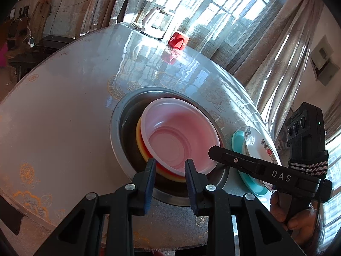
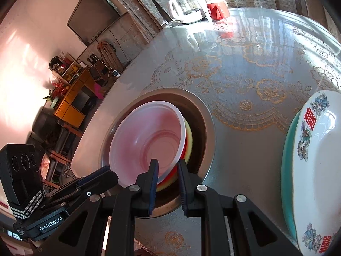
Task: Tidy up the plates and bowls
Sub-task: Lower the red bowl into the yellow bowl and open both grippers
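Note:
A translucent white bowl tops a nested stack with red and yellow bowls under it. The stack sits inside a steel basin on the table. My left gripper is shut on the stack's near rim, one finger inside the white bowl and one outside the coloured rims. My right gripper is shut on the rim the same way, a little further round. Each gripper shows in the other's view: the right gripper and the left gripper both reach the bowl's edge.
To the right of the basin, a white flowered plate lies on a teal plate. A red cup and a glass jug stand at the table's far edge. A hand holds the right gripper.

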Motion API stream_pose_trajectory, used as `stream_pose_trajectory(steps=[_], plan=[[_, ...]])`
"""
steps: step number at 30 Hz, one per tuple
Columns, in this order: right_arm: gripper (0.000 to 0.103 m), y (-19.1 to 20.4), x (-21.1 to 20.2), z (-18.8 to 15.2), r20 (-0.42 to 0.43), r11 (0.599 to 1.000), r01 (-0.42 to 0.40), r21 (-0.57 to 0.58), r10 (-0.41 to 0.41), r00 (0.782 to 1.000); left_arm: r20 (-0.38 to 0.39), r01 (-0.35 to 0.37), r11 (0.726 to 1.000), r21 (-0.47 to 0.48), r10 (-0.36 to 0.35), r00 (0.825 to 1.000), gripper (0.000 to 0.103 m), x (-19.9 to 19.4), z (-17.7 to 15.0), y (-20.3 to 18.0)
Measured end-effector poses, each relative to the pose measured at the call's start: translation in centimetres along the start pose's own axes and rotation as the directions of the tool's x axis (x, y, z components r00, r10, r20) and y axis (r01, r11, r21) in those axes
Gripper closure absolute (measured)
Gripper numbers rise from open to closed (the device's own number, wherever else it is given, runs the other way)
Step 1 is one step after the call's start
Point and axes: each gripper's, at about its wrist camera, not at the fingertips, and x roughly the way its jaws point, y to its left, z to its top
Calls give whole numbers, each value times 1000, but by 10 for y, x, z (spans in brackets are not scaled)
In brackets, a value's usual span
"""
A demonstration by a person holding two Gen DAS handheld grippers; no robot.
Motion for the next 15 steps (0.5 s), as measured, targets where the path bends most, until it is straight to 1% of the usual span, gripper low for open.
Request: stream_pose_trajectory(steps=[4,9,11,15], plan=[[85,0,-1,-3,9,1000,-6,8,6,1000,8,-6,1000,-3,6,1000,74,-2,0,1],[85,-2,-4,-5,29,999,-13,30,12,1000,43,-42,999,-11,43,998,74,-7,0,5],[85,0,-5,-5,43,1000,-3,22,2,999,44,-45,999,-8,45,998,74,-6,1,5],[85,7,-2,-7,58,1000,23,-12,-23,998,62,-91,996,19,90,994,74,-4,0,0]])
